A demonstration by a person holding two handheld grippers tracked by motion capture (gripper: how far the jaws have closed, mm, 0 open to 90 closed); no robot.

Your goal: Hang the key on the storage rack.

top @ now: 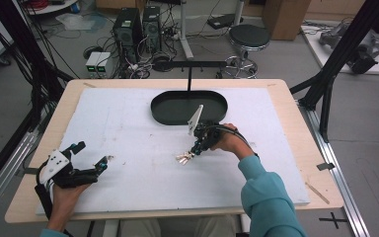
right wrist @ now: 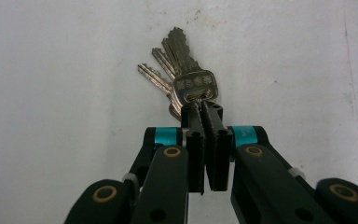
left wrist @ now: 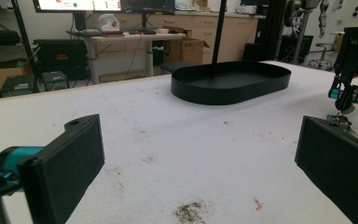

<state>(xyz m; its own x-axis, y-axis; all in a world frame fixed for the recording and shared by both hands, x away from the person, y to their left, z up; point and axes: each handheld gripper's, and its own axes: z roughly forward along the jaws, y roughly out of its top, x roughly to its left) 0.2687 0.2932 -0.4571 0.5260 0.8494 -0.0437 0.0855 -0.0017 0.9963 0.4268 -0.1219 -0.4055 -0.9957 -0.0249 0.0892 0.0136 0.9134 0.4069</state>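
1. Nearest the lens in the right gripper view, the right gripper (right wrist: 204, 112) has its jaws pressed together on the head of a bunch of keys (right wrist: 182, 74).
2. The blades fan away from the jaws, straight along their line, lying on the white board (top: 128, 128) near its middle.
3. Beyond them, close by, sits the black tray (top: 160, 111).
4. The left gripper (top: 90, 155) is spread wide with nothing between its jaws, well apart at the board's near-left edge.

keys (right wrist: 182, 77): silver bunch, fanned flat on white mat | heads pinched at mat centre, near black tray (top: 168, 116)
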